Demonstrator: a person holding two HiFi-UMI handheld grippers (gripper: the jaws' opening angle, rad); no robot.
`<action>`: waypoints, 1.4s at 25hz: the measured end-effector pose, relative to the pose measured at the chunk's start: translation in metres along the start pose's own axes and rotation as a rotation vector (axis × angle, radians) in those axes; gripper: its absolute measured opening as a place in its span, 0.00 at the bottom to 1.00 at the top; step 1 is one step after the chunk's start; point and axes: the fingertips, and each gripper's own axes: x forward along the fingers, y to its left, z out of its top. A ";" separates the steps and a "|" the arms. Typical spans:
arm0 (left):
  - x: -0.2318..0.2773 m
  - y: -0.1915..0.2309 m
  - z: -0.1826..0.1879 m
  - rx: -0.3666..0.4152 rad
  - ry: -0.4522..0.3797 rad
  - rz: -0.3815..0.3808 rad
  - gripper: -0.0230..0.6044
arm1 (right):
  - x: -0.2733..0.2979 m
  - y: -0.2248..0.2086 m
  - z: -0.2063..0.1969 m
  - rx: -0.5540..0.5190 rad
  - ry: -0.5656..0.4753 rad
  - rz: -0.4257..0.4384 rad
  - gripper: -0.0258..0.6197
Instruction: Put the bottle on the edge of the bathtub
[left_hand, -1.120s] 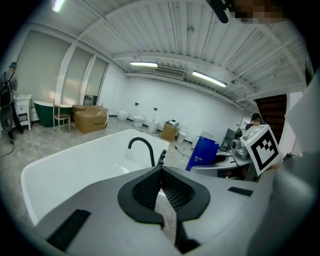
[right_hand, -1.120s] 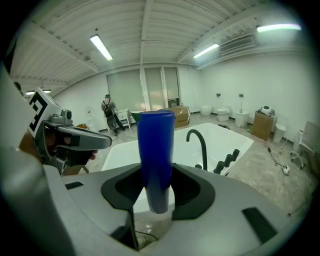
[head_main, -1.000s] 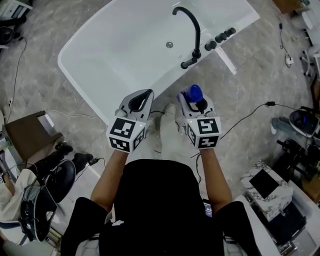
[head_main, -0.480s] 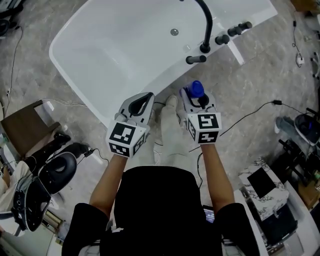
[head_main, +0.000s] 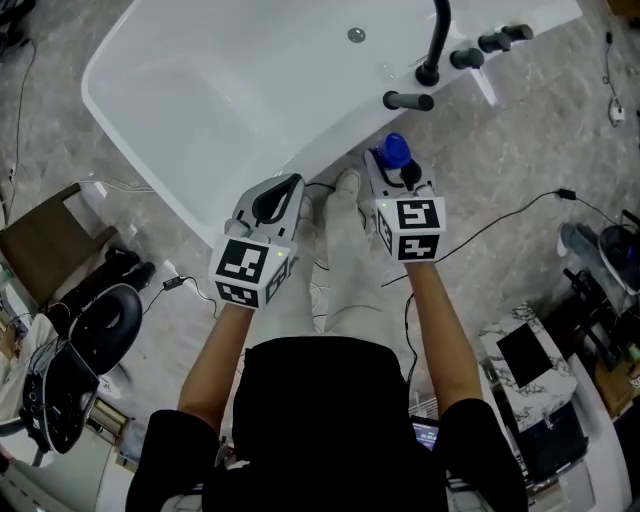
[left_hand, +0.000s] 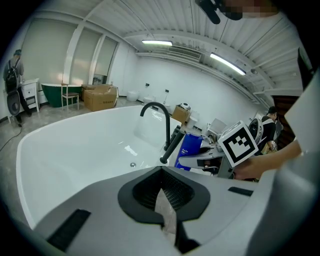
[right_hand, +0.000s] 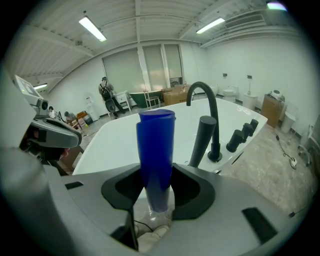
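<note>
While tight on bottle (right_hand: 156, 155), right gripper (head_main: 393, 174) nose-down.

The faucet (head_main: 437, 42) and knobs (head_main: 494, 43) crowd the bathtub (head_main: 330, 150) rim; leftward it's open.

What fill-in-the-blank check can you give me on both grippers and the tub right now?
The right gripper is clamped on a ___ bottle.
The left gripper, jaws together, holds ___.
The bathtub is white and its curved faucet is ___.
Missing words: blue; nothing; black.
</note>
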 end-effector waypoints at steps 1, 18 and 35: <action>0.002 0.002 -0.003 -0.003 0.005 0.002 0.06 | 0.005 -0.002 -0.001 0.001 0.002 -0.002 0.29; 0.013 0.009 -0.030 -0.082 0.008 -0.019 0.06 | 0.066 -0.011 0.007 -0.080 -0.052 -0.011 0.29; 0.022 0.007 -0.037 -0.046 0.035 -0.034 0.06 | 0.075 -0.007 0.012 -0.142 -0.112 -0.004 0.29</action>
